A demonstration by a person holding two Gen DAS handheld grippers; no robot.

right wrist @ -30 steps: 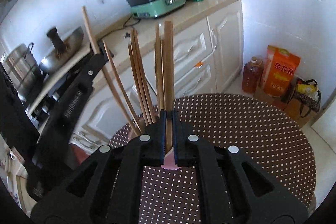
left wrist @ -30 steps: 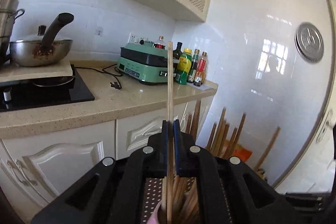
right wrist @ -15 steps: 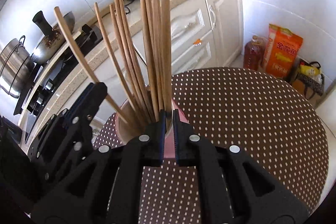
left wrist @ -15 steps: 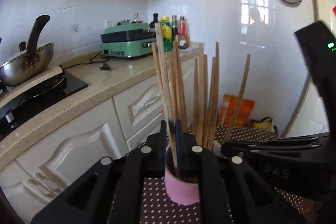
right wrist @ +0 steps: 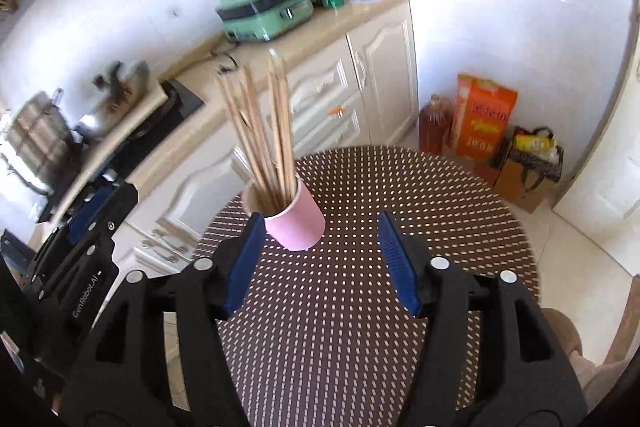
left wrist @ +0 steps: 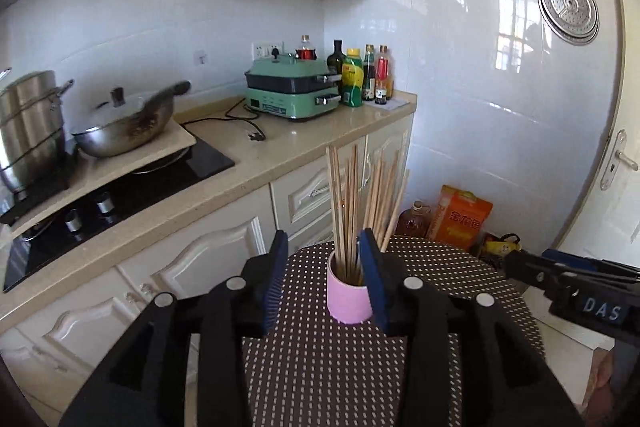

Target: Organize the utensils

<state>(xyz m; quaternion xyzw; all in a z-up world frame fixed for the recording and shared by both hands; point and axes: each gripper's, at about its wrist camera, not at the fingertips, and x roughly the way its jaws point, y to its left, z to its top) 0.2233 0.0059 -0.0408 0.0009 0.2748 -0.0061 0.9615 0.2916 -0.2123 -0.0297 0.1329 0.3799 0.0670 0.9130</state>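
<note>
Wooden chopsticks (left wrist: 360, 203), long, thin and pale, stand bundled upright in a small pink cylindrical cup (left wrist: 347, 297). The cup sits near the far edge of a round counter covered in a brown cloth with white dots (right wrist: 420, 227). The sticks fan slightly at their tops, some leaning right.

The left claw (left wrist: 324, 277) is open, its blue-padded jaws spread to either side of the cup and gripping nothing. The right claw (right wrist: 320, 259) is also open and empty, held just in front of the cup, which shows near its left jaw. In the left view the right claw appears at the far right, well apart from the cup.

All visible chopsticks seem to be in the cup, so the sorting looks nearly or wholly done. If the bundle needs tidying, a good approach would be to steady the cup gently with one claw and nudge leaning sticks upright with the other, since the light cup could tip easily.

Beyond stand cream kitchen cabinets (left wrist: 192, 259), a green electric cooker (left wrist: 294, 93), sauce bottles (left wrist: 364, 75) and a steel wok (left wrist: 124, 125).
</note>
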